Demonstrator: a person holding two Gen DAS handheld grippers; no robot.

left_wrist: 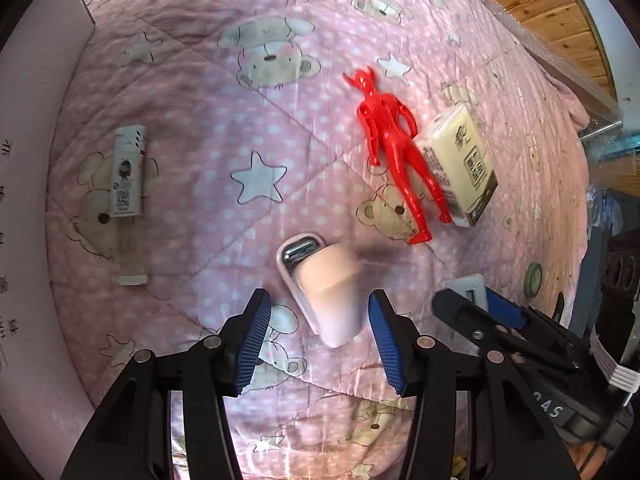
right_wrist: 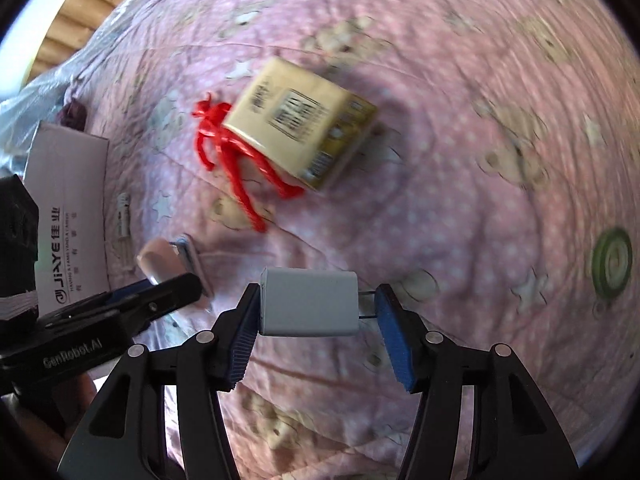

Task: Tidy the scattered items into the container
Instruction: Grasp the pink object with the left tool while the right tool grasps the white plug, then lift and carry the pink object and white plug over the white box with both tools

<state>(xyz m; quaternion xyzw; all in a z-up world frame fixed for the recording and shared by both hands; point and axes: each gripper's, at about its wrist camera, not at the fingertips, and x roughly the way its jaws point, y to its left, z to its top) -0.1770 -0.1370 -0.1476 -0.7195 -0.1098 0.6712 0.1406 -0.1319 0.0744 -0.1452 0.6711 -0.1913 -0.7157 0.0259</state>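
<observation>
Pink quilt with bears and stars, spread out under everything. Left gripper wide apart, gripping nothing, blue pads on each side of a pink and white flip-top case lying on the quilt; a shiny metal part shows at its far end. Right gripper clamped on a small white plug-in charger, one pad pressed against its flat end, metal prongs poking toward the other pad. Red plastic toy figure flat on the quilt, touching a cream and yellow packet beside it. White tube with small print far off to the left, well apart from the rest. Green swirl roll off to the right. White cardboard box with "JIAYE" letters at the left edge of the right view, open or shut hard to tell.
</observation>
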